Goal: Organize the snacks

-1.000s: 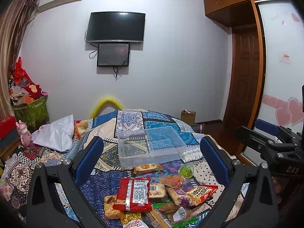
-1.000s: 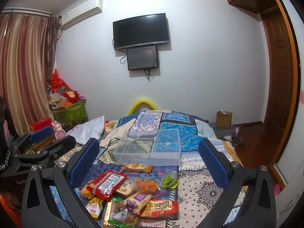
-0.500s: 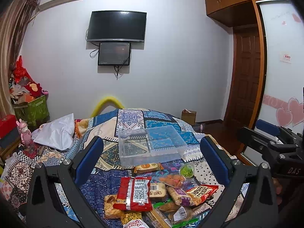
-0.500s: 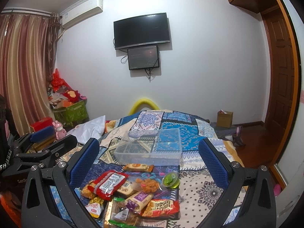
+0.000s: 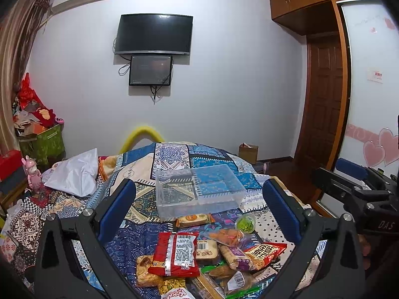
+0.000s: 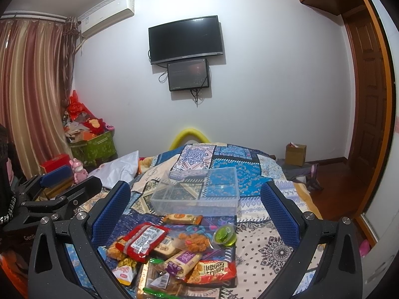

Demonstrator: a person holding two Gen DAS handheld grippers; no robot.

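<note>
Both tools, left tool and right tool, gape wide and empty above light, crinkly, slippery snack packets on a bed, best pinched at sealed edges near the clear bin.

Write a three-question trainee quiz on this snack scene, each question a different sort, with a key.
1. True or false: the clear plastic box already holds snacks.
2. Multiple choice: the green jelly cup lies (A) inside the box, (B) on the bedspread at the right edge of the snack pile, (C) on the floor.
3. Fill in: the red packet on top of the pile lies between the pads of the ____ gripper.

Key
1. False: it is empty.
2. B.
3. Left. It and the right gripper are both open and hold nothing.
</note>
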